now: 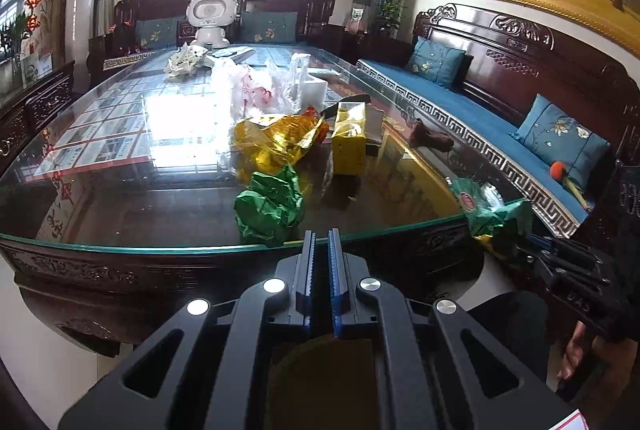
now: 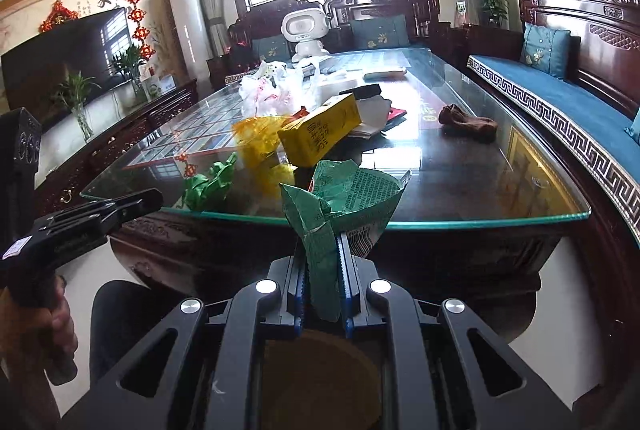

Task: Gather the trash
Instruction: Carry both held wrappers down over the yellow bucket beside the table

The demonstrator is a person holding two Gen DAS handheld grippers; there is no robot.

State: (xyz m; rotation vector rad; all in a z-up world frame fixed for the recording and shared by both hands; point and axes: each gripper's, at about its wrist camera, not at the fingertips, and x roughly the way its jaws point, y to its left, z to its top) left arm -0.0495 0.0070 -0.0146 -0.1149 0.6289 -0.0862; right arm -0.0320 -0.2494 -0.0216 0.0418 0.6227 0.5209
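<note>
Left wrist view: left gripper (image 1: 322, 236) jaws pressed together, nothing between them, tips just short of the glass table (image 1: 120, 214) edge. Crumpled green paper ball (image 1: 269, 205) sits on the glass dead ahead at 12 o'clock, just beyond the tips; lumpy, no clear long axis. Behind it at 12 o'clock, yellow cellophane wrapper (image 1: 276, 142), translucent and wrinkled, long axis running left-right. Yellow carton (image 1: 349, 138) at 1 o'clock lies with its long axis pointing away from the camera. Clear plastic bag (image 1: 256, 90) with red print further back. Right gripper (image 1: 516, 242) shows at 3 o'clock off the table edge, holding a green wrapper (image 1: 490, 208) with a red oval label; text too small to read.

Right wrist view: right gripper (image 2: 325, 242) clamped tight on the green wrapper (image 2: 344, 198), held off the table in front of its near edge. Wrapper stands upright out of the jaws, long axis up toward 12 o'clock, fanning open at the top; matte green, creased, small dark print that can't be read. Yellow carton (image 2: 320, 134) at 12 o'clock, long axis tilted up toward 1 o'clock, dark characters along its side, illegible. Green paper ball (image 2: 208, 186) at 10 o'clock. Left gripper (image 2: 154, 199) at 9 o'clock, closed.
</note>
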